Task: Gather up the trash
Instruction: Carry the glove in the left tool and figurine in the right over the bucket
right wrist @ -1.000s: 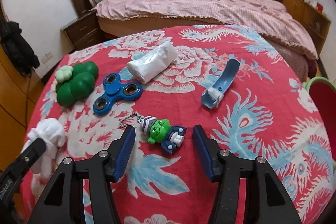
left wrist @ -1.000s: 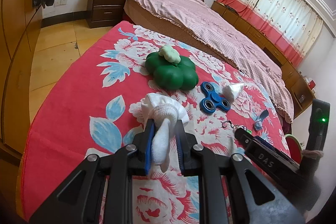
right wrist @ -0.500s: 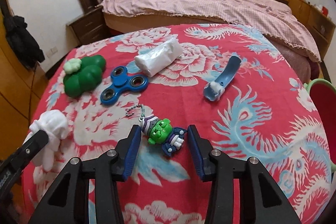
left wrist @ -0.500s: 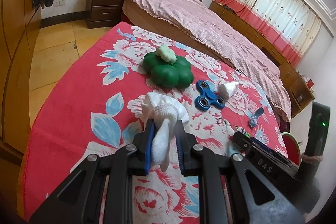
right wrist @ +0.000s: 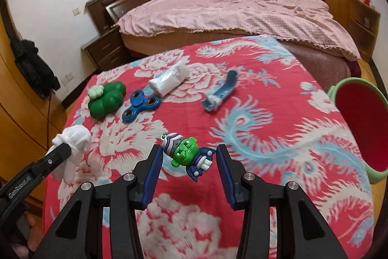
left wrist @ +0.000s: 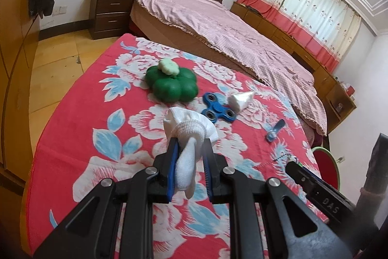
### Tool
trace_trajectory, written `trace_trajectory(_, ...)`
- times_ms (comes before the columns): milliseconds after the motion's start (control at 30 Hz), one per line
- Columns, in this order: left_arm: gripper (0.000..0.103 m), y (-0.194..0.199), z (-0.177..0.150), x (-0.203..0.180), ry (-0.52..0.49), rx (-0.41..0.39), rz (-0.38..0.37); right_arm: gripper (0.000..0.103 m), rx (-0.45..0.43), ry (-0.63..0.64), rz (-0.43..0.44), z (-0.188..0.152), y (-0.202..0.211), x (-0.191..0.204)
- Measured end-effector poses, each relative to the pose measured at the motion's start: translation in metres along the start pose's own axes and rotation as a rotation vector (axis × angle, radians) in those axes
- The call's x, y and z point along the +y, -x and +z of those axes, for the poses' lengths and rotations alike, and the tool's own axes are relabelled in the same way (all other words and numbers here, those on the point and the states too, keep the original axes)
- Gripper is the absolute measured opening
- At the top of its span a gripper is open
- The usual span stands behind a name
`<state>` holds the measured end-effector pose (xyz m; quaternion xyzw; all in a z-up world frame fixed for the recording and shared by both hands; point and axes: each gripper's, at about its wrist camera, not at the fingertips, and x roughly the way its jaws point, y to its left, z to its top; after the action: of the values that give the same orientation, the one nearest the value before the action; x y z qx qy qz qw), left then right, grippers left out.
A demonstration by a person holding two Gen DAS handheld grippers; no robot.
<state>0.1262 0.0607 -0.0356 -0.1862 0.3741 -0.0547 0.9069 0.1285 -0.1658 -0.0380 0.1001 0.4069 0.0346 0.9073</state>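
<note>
The red floral cloth is the landmark: one cloth, spread over a table beside one bed with a pink cover. Past the cloth's right edge stands one green bin with a red inside.

Both grippers point steeply down at the cloth's near edge. The left gripper sits over the near left part of the cloth, its blue pads narrow and clamped on one white crumpled tissue, which bulges out above the fingertips and hangs down between them, clear of the cloth. The right gripper hangs over the near middle of the cloth; its fingers stand about half apart with one green-faced keychain figure between them. The figure's wing tips reach toward both pads, but firm contact cannot be told.

On the cloth, far left, lies one green flower-shaped toy with a pale small flower on top. Just right of it lies one blue fidget spinner, and beyond that one crumpled white wrapper. Right of the wrapper, toward the cloth's middle, lies one blue curved piece with a white wad at its near end.
</note>
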Motion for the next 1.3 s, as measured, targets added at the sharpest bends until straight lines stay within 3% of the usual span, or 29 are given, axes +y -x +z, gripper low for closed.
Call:
trace_trajectory(733, 0.019, 0.000, -0.018, -0.099, -0.149, 0.090, -0.141, 0.046, -0.153, -0.185, 0.000, 0.002, 0.082, -0.102)
trace_trajectory(1300, 0.019, -0.030, -0.033, -0.221, -0.333, 0.166, -0.262, 0.046, -0.250, -0.369, -0.084, -0.004, 0.125, -0.212)
